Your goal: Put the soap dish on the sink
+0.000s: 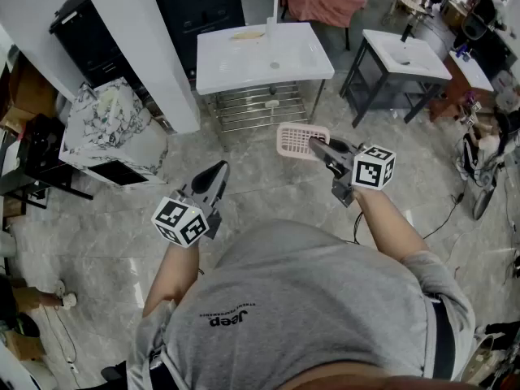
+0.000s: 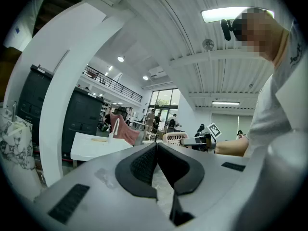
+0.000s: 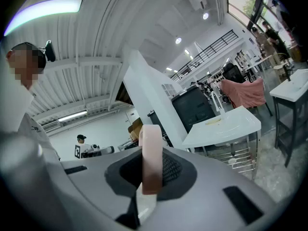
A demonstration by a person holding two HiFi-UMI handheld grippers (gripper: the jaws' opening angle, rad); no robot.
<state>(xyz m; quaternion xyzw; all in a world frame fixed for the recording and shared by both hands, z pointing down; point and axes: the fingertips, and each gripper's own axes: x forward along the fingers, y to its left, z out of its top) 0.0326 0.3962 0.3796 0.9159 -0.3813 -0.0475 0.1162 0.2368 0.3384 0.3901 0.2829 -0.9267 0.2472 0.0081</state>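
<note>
The right gripper (image 1: pixel 318 146) is clamped on one rim of the pink soap dish (image 1: pixel 299 140), so the dish is carried out in front of the jaws, above the tiled floor (image 1: pixel 244 210) and well short of the white sink (image 1: pixel 236 67) ahead. In the right gripper view the rim (image 3: pixel 151 158) is seen pinched edge-on between the pads, with little of the dish inside the grip. The left gripper (image 1: pixel 215 173) is held level with its jaws together and nothing between them. Because only a thin edge is gripped, the dish could be levered round or let slip if it is bumped against the sink's front lip, and it would then be dropped on the floor. It could also be set down on the pale yellowish object (image 1: pixel 248 33) lying at the back of the basin, and left tilted. Two grippers are counted, one soap dish, one yellowish object, and two sinks, the second sink (image 1: pixel 382 43) standing to the right, so the wrong one could be chosen.
</note>
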